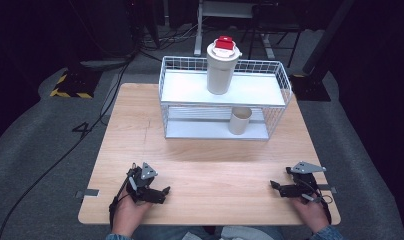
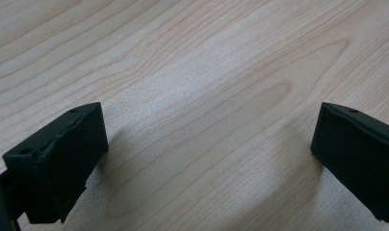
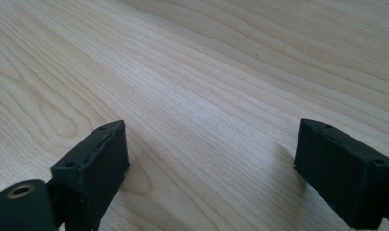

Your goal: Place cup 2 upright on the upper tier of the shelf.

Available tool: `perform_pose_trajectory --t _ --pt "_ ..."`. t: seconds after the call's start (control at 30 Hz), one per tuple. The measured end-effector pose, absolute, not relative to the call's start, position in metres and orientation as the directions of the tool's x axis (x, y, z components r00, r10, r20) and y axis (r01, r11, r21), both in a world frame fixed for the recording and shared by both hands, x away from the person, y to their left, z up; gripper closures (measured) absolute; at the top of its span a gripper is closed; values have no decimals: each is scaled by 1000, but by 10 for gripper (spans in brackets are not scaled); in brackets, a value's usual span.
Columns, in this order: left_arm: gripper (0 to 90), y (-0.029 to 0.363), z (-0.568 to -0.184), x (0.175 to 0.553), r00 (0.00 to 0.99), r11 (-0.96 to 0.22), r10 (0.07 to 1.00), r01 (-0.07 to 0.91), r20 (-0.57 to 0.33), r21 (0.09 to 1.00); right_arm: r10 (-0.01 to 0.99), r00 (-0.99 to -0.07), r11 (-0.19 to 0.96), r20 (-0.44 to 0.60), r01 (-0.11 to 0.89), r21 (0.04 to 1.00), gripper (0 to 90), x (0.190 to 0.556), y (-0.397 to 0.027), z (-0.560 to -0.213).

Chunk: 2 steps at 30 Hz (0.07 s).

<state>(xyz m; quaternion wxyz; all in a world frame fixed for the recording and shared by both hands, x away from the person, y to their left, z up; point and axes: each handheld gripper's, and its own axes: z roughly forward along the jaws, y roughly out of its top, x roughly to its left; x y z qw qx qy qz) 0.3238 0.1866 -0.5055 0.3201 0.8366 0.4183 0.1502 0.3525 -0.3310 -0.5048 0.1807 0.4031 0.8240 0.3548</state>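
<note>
Both tools rested at the near edge of the light wooden tabletop (image 1: 210, 165), left tool (image 1: 166, 190) and right tool (image 1: 273, 185) each with jaws wide apart, nothing between them, bare wood ahead in both gripper views. Nearest things sat well apart: a white wire two-tier shelf rack (image 1: 285, 80), a tall cream cylindrical container with red-topped lid (image 1: 221, 67) upright on its top tier, a small cream open cup (image 1: 239, 121) on the lower tier. Judged: nothing grasped yet, all handling left.
</note>
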Motion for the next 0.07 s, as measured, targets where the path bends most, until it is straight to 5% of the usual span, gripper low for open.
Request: perform_pose_trajectory --t 0.07 --pt "0 187 -505 324 605 -445 796 604 -16 661 791 -611 423 -10 536 731 128 353 -331 -505"
